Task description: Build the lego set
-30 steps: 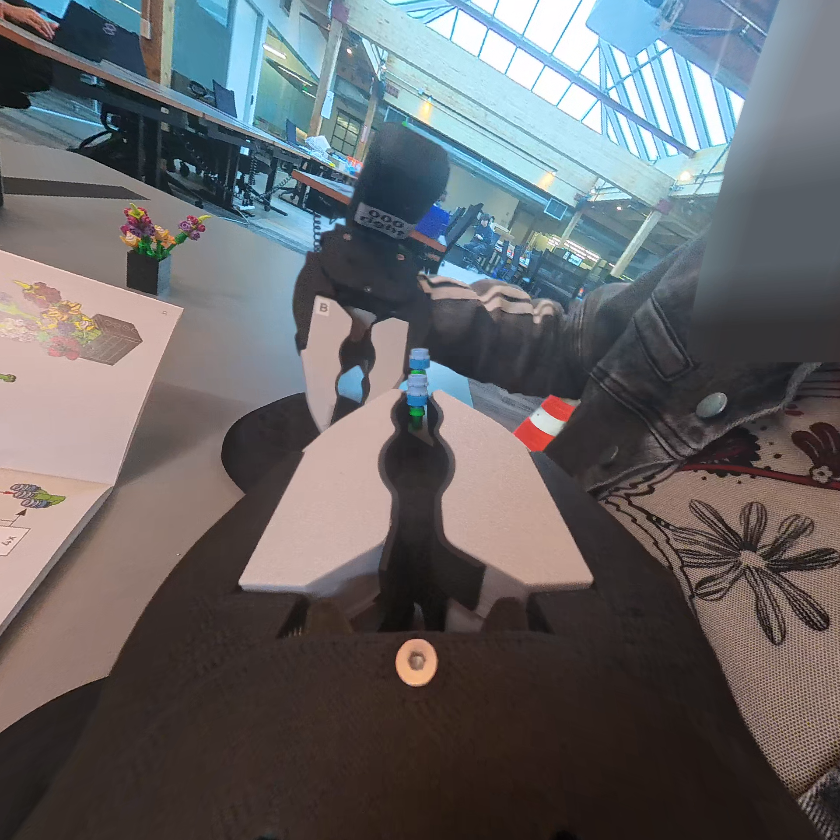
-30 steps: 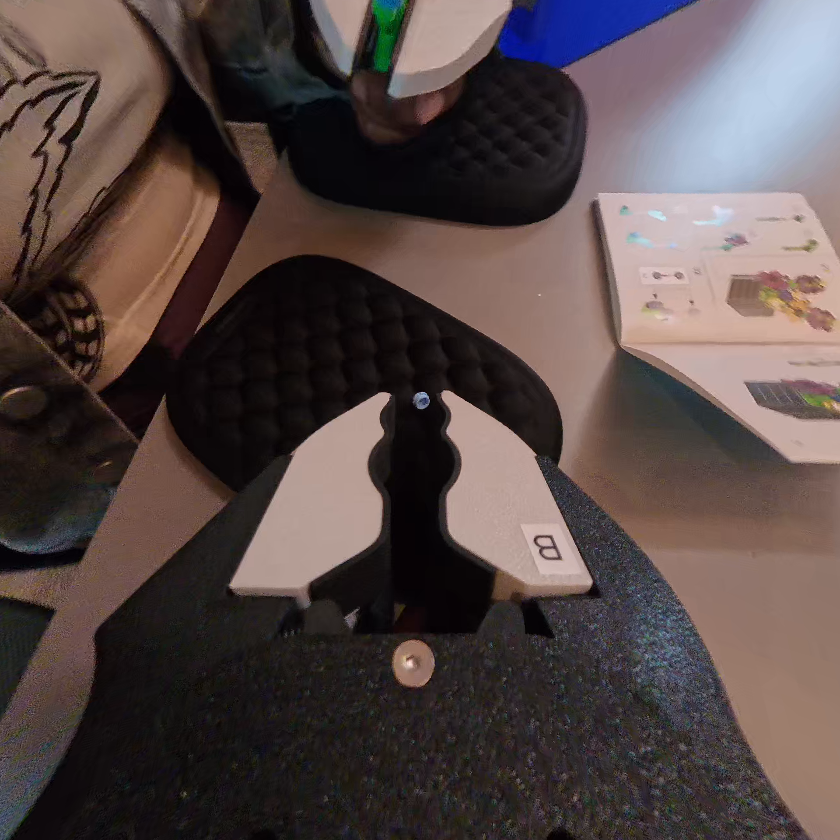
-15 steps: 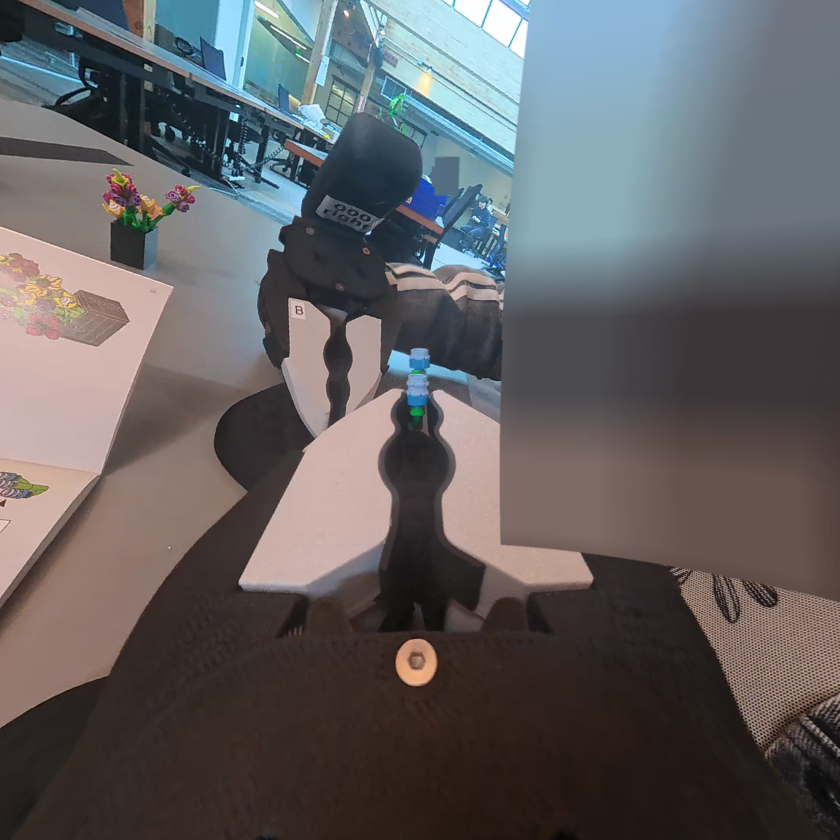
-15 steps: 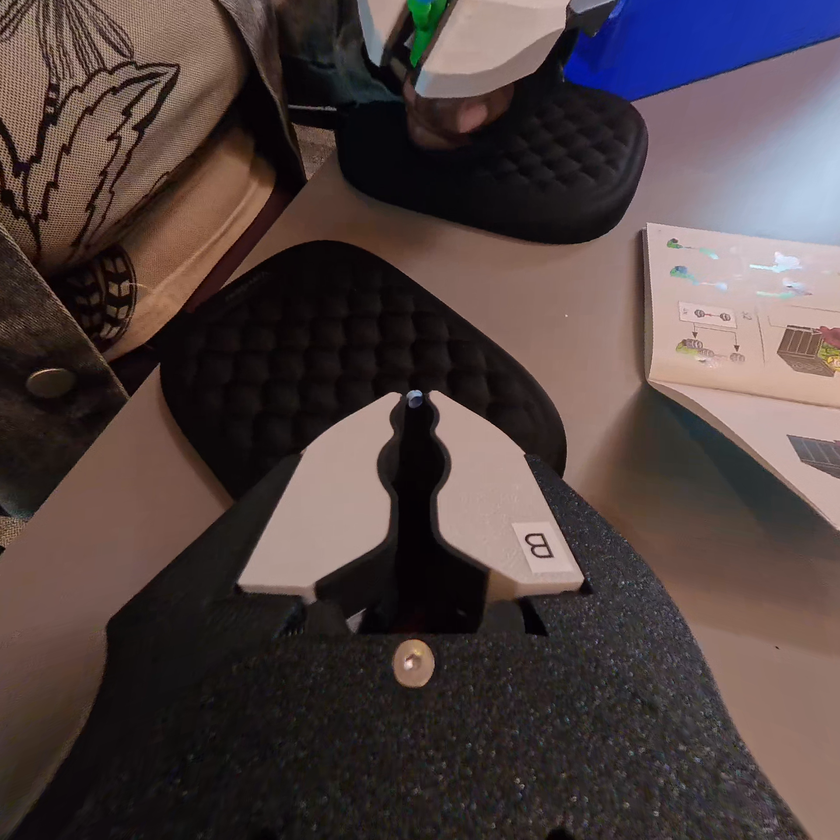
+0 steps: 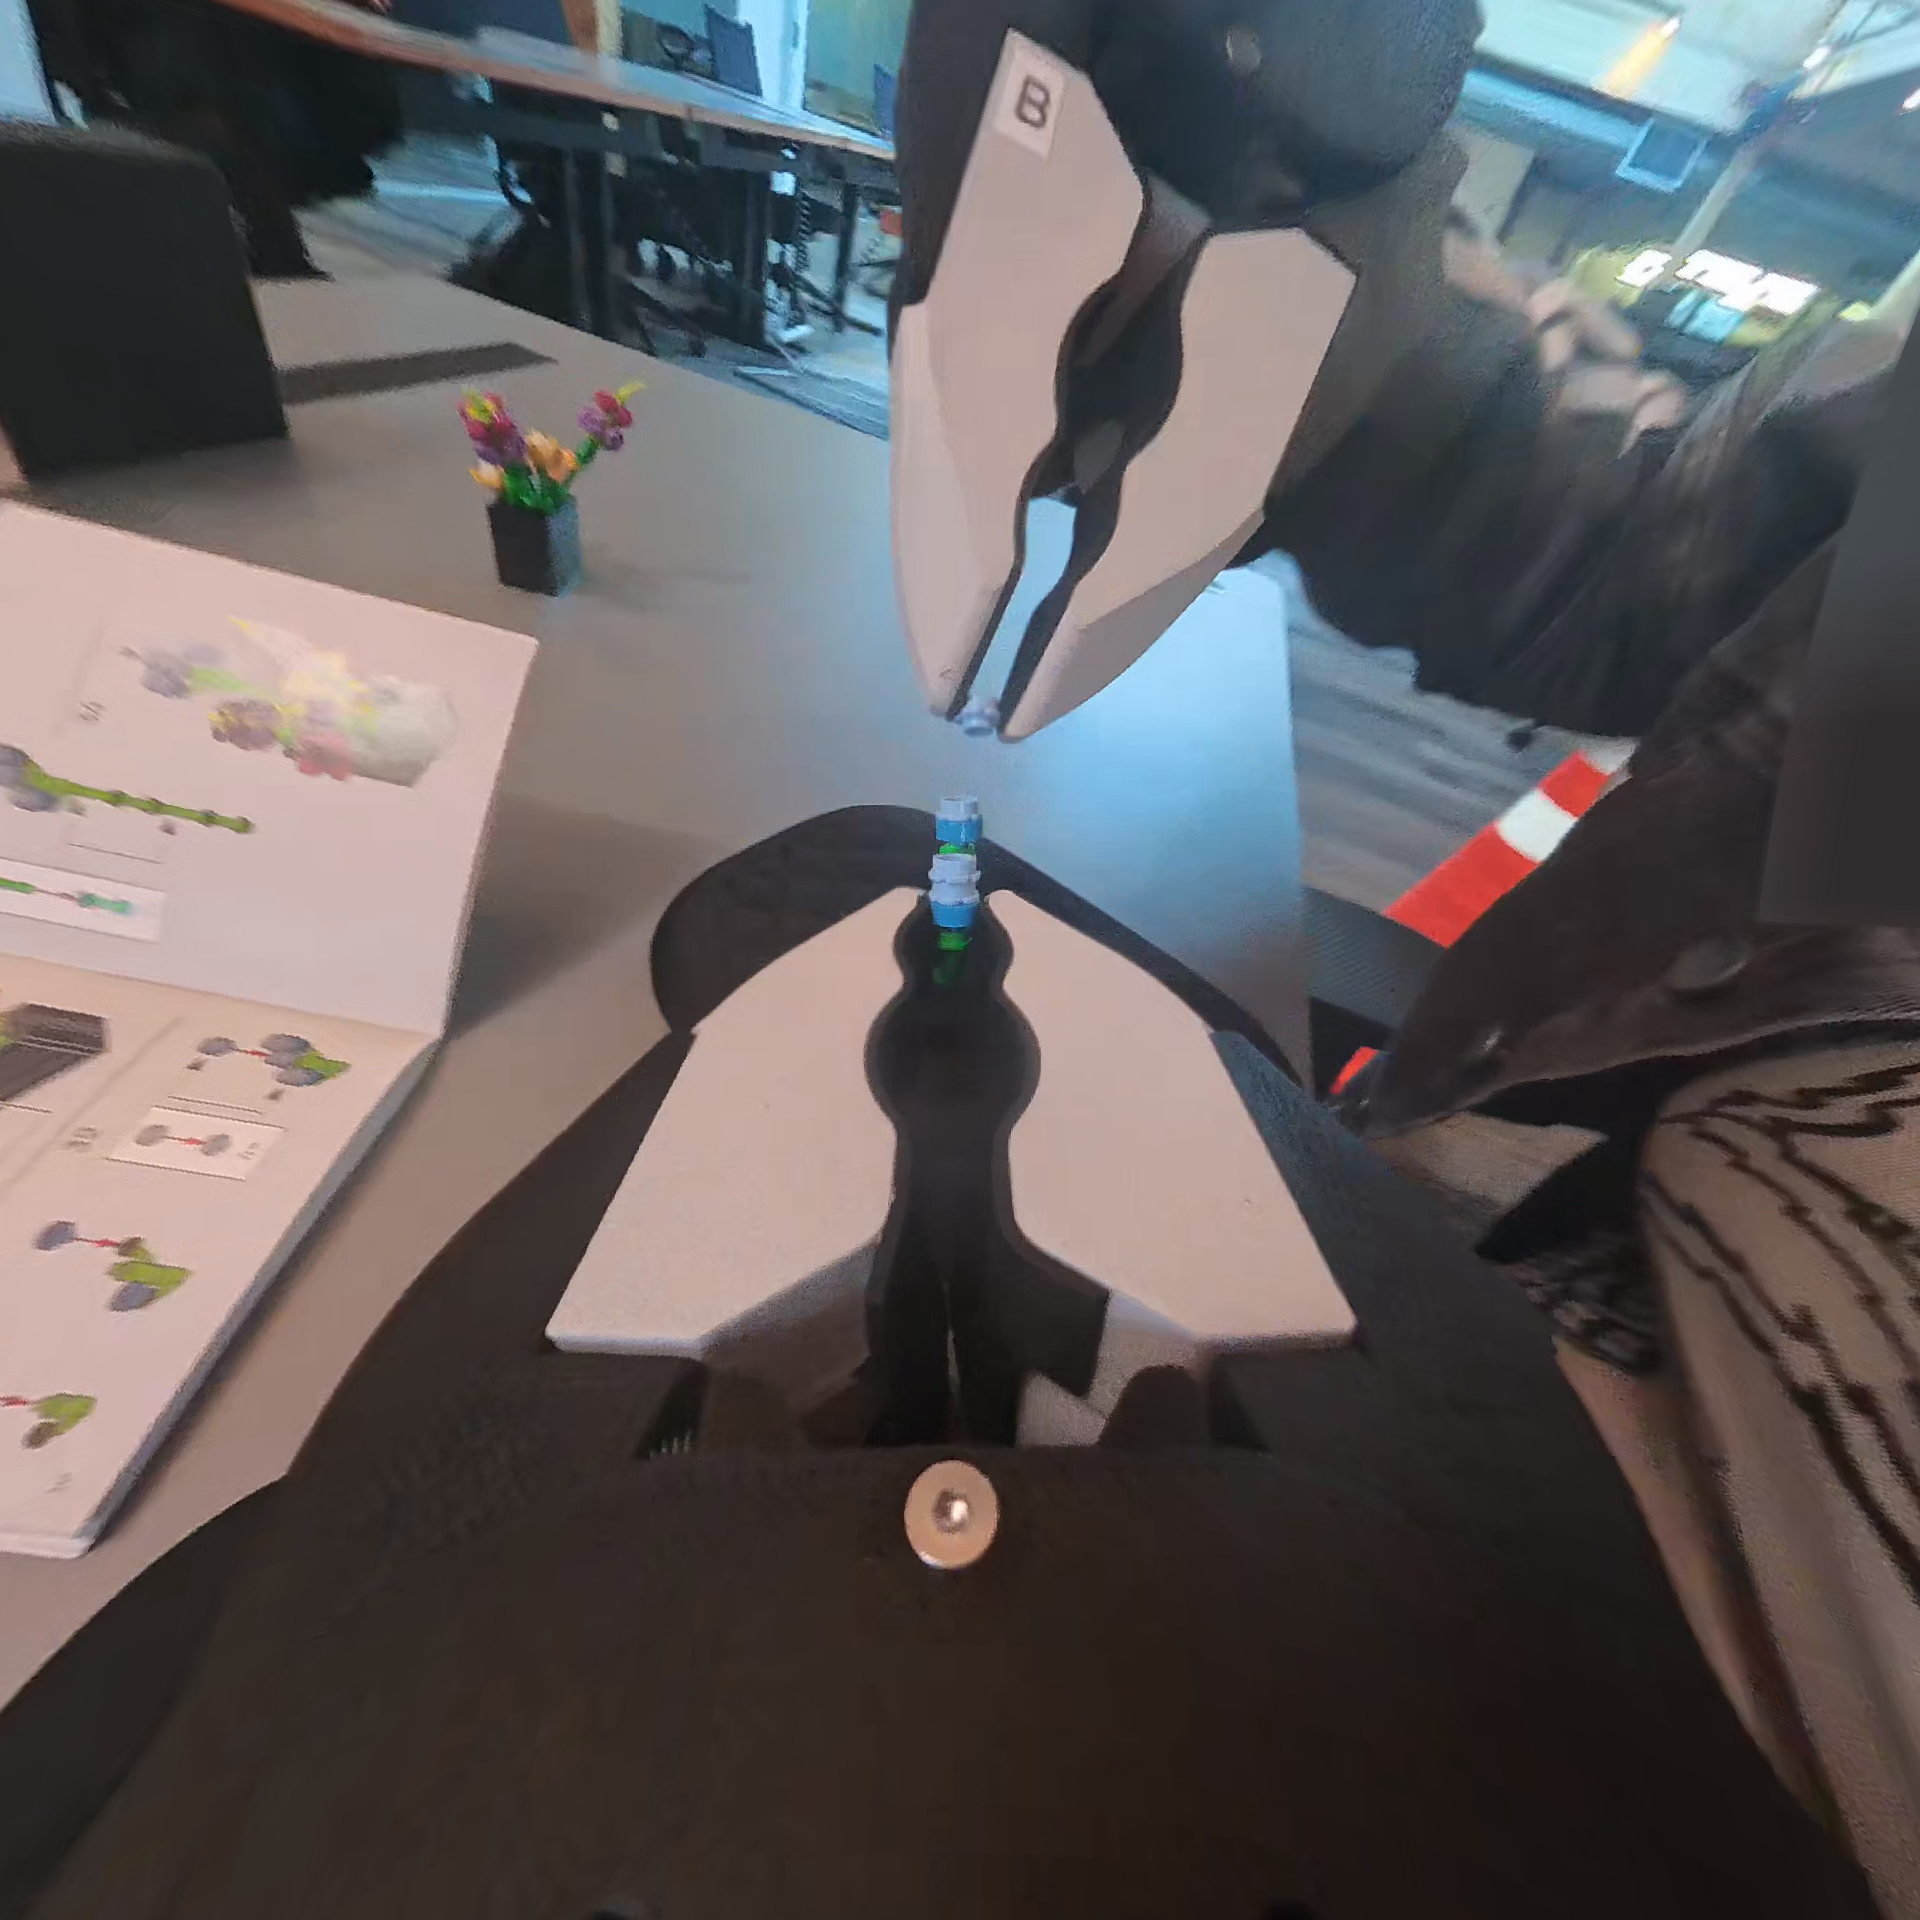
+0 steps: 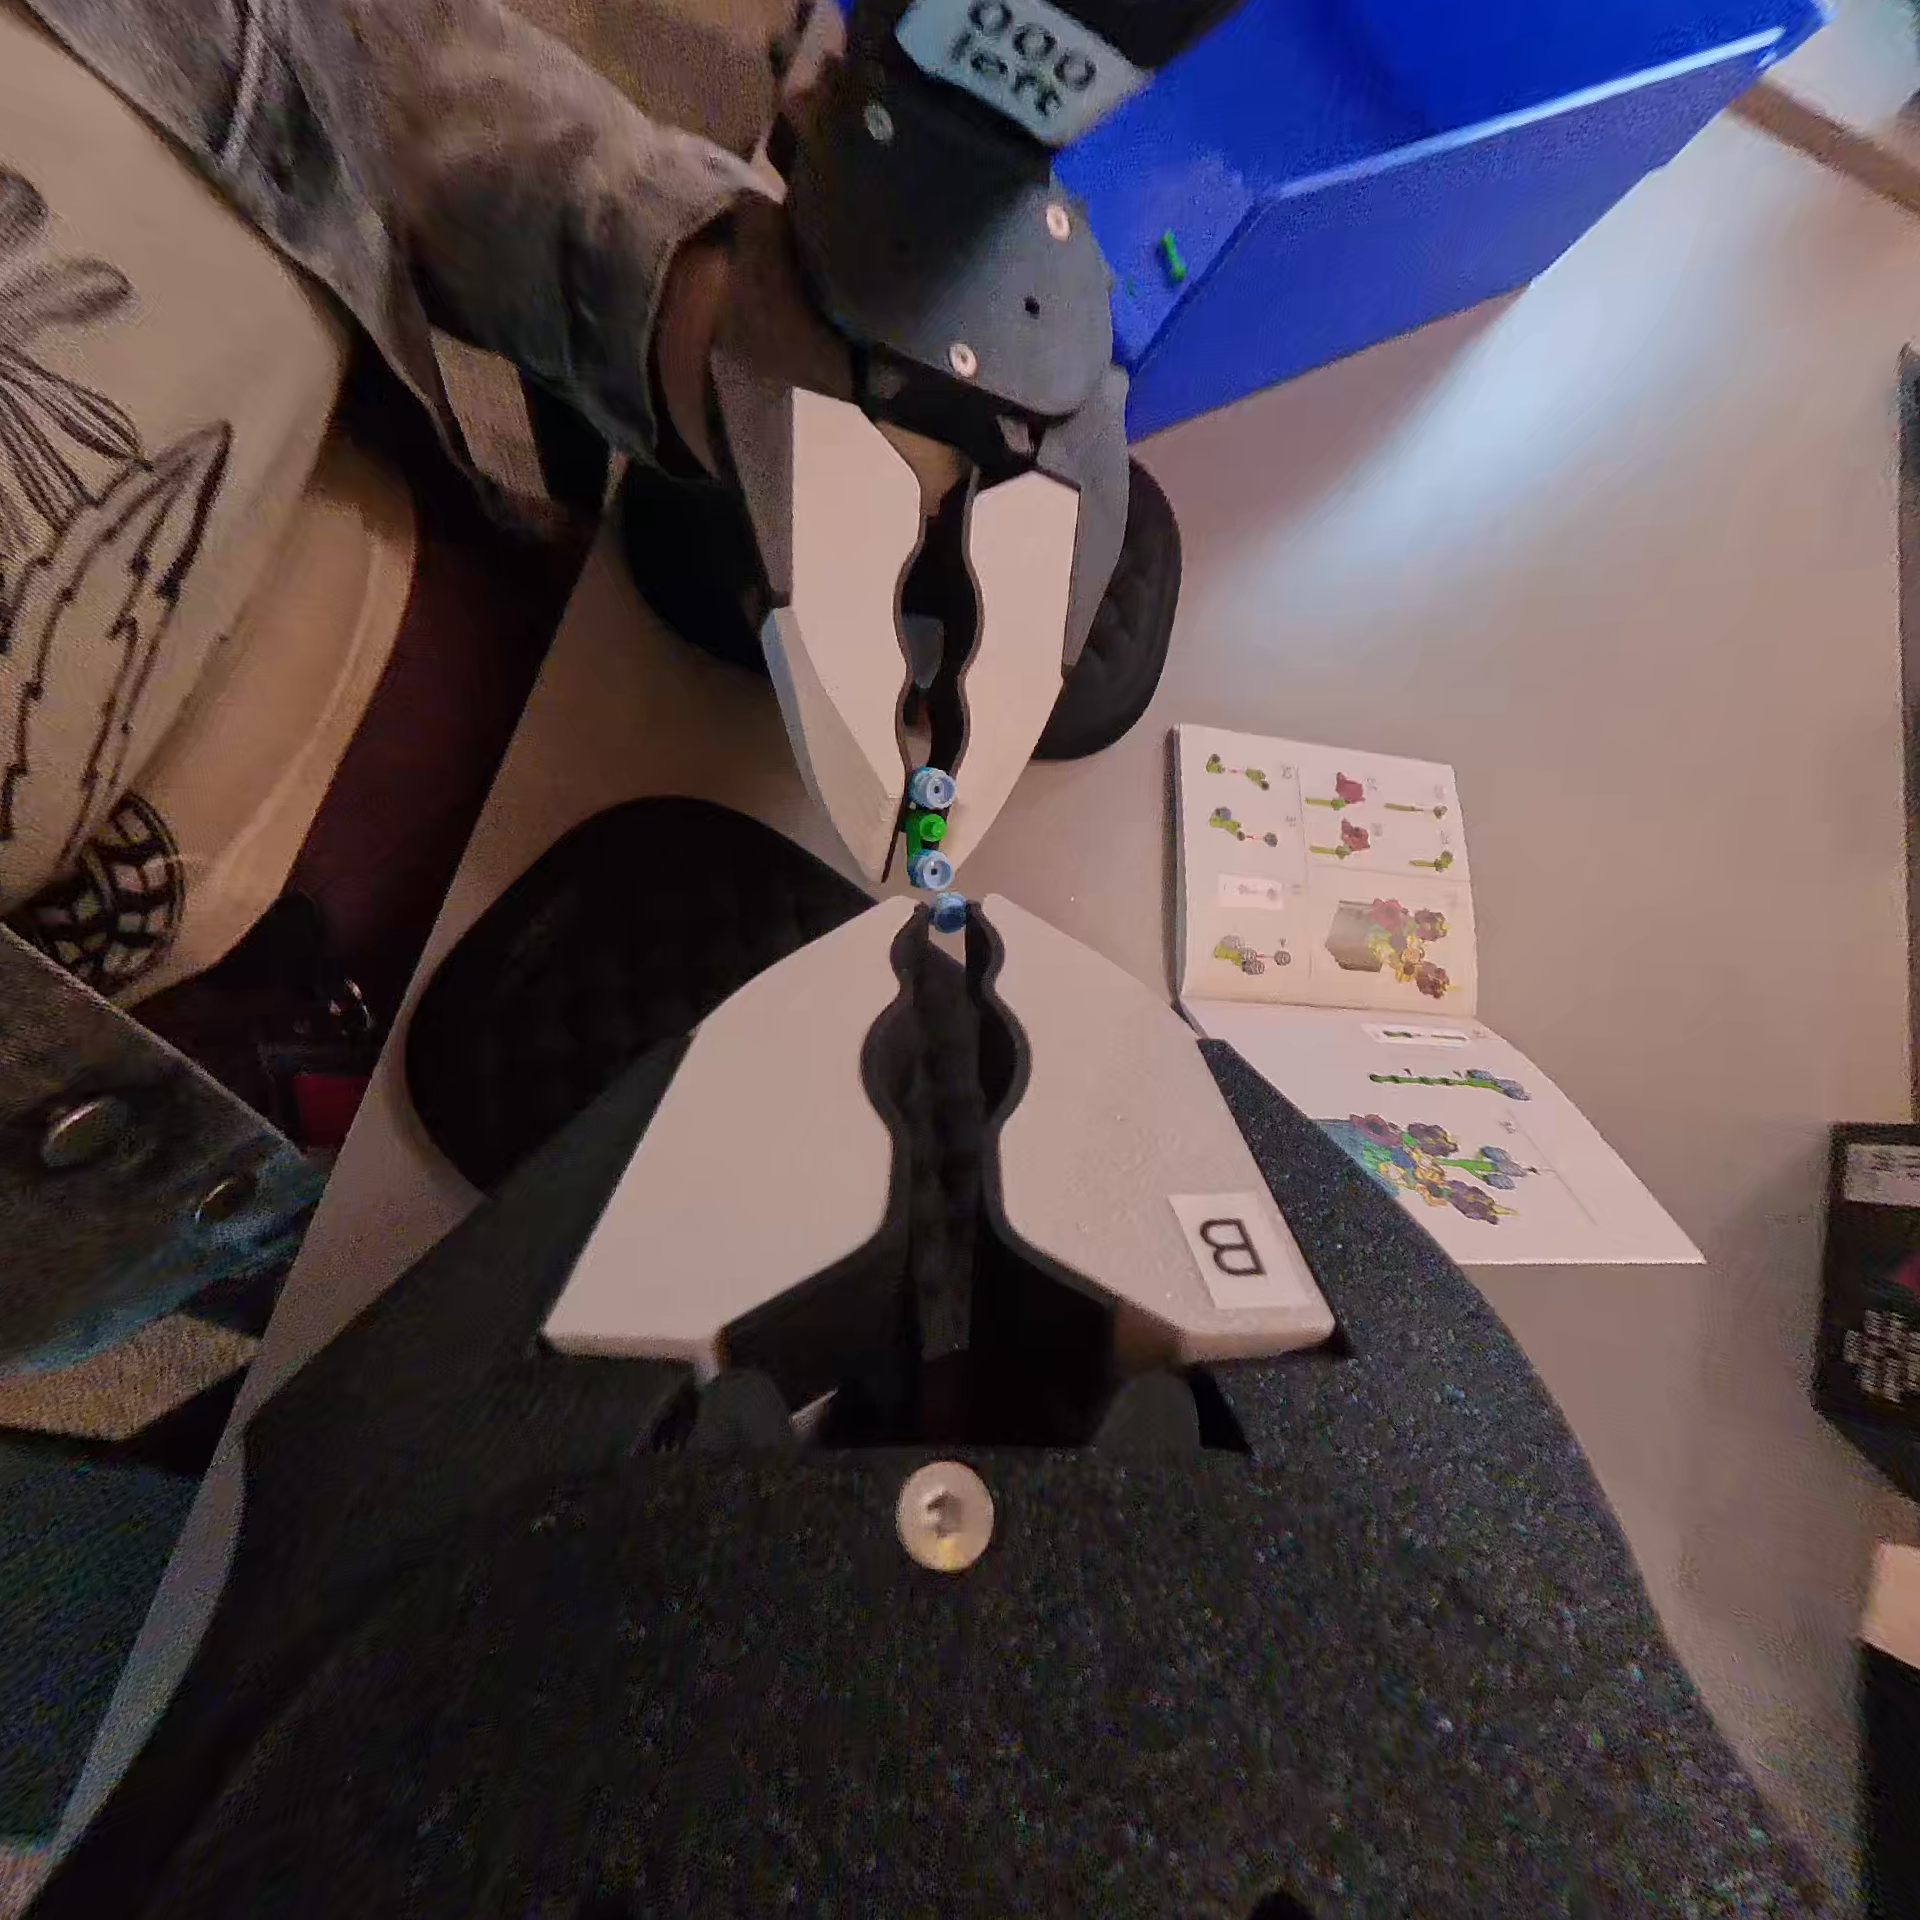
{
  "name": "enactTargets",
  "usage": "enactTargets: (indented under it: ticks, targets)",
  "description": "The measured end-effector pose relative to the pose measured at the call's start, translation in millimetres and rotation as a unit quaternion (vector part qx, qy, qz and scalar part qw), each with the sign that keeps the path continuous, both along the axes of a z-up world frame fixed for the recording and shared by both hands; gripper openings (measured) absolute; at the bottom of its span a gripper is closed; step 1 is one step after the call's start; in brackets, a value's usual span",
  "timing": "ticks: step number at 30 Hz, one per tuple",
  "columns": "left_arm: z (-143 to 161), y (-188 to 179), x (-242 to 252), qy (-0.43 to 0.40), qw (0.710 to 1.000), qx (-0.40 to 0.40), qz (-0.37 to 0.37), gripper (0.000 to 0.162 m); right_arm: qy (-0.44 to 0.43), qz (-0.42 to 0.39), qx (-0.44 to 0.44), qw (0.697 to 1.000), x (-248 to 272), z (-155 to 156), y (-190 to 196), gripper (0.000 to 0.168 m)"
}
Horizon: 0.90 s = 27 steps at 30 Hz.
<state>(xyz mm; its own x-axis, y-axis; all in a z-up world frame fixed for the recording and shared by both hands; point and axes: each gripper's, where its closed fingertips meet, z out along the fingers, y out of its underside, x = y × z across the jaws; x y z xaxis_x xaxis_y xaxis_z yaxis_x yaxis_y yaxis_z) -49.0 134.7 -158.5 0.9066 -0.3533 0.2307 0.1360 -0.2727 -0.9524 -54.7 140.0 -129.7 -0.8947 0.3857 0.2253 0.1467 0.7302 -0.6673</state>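
Pale-blue stud pinched in right gripper sits just above, coaxial with, green stem clamped upright by left gripper.

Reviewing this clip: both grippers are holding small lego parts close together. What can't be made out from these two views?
- Left wrist view: lower end of the green stem hidden between the left gripper fingers.
- Both views: the small round piece in the right gripper is too tiny to tell its shape or whether it touches the stem.
- Left wrist view: instruction booklet pages blurred.
- Right wrist view: blue bin cut off at the top edge.
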Motion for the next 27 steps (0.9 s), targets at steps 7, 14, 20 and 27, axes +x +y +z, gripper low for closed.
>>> enactTargets:
  ticks: [7, 14, 20, 27]
  targets:
    - [9.2, -6.3, 3.4, 0.057, 0.997, 0.056, 0.019, 0.008, -0.011, 0.007, 0.06, 0.998, 3.4, 10.5, -15.0, 0.006]
    - [23.0, -14.4, -3.9, -0.059, 0.995, 0.082, -0.02, 0.008, -0.026, -0.018, 0.049, 0.998, -1.8, 12.8, -15.4, 0.006]
    - [16.6, -11.9, 3.2, -0.005, 0.997, 0.071, -0.015, 0.008, -0.028, 0.004, 0.071, 0.997, -0.8, 13.2, -20.3, 0.006]
    - [12.2, -10.7, 8.7, 0.03, 0.997, 0.064, -0.017, 0.008, -0.052, 0.012, 0.1, 0.994, 6.0, 3.8, -21.1, 0.006]
